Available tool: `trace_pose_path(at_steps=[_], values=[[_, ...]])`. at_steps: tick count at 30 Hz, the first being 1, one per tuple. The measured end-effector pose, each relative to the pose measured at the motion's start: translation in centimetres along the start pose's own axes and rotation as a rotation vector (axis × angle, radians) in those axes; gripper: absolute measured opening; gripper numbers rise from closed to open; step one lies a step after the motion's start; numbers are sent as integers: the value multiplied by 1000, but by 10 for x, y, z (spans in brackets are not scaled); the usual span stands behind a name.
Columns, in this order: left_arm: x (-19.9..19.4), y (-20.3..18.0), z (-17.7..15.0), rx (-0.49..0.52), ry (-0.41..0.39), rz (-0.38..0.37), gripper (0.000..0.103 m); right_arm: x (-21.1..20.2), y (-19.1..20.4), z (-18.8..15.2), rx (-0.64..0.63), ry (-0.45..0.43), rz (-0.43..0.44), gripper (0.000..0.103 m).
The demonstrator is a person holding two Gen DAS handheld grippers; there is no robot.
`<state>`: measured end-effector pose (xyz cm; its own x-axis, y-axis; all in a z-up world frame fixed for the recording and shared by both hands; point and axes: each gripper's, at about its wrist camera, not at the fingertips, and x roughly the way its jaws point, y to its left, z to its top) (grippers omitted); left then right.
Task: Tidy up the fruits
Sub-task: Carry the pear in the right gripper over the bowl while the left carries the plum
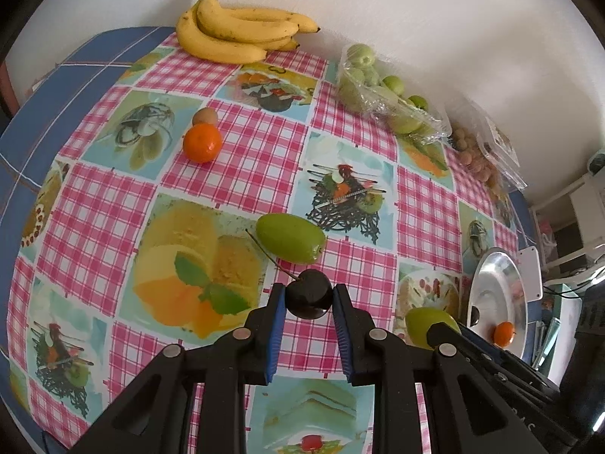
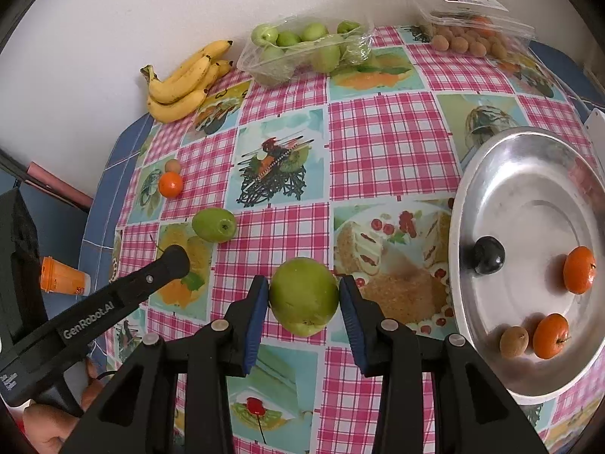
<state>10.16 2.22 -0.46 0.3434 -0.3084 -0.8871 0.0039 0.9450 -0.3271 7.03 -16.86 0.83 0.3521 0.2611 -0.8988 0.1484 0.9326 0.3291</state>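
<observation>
Left gripper [image 1: 308, 299] marked "GenRobot.AI" clamps dark cherry [image 1: 308, 300], right gripper [image 2: 304, 297] clamps green fruit [image 2: 303, 296]

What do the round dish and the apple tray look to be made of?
Dish: bare metal, likely aluminium, with a dull brushed grey sheen that mirrors the fruit faintly. Apple tray: thin clear plastic, see-through and crinkled, with torn film glinting over it.
</observation>
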Motion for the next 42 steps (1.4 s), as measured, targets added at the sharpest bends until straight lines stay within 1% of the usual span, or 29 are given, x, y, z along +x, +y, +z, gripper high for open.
trace_pose_path(at_steps=[6, 9, 13, 16, 22, 26, 28, 29, 34, 37, 42], values=[[-1, -10, -1, 19, -6, -2, 27, -8, -10, 1, 29, -18, 3, 40], [-1, -18, -3, 36, -6, -4, 27, -15, -24, 2, 66, -37, 2, 40], [3, -35, -7, 68, 1, -8, 27, -27, -52, 3, 138, -66, -13, 40], [6, -55, -12, 109, 8, -15, 27, -38, -78, 2, 203, -91, -21, 40], [16, -100, -26, 195, 35, -39, 27, -60, -122, -2, 313, -134, -65, 40], [23, -134, -40, 284, 47, -51, 27, -73, -147, -6, 370, -162, -108, 40], [26, -152, -49, 344, 53, -62, 27, -79, -157, -7, 392, -176, -122, 40], [28, -162, -55, 376, 59, -73, 27, -81, -160, -8, 399, -180, -127, 40], [37, -194, -73, 471, 77, -87, 27, -87, -173, -11, 417, -191, -150, 40], [42, -205, -79, 503, 77, -83, 27, -85, -176, -13, 421, -185, -140, 40], [48, -212, -84, 532, 70, -74, 27, -79, -177, -13, 417, -168, -155, 40]])
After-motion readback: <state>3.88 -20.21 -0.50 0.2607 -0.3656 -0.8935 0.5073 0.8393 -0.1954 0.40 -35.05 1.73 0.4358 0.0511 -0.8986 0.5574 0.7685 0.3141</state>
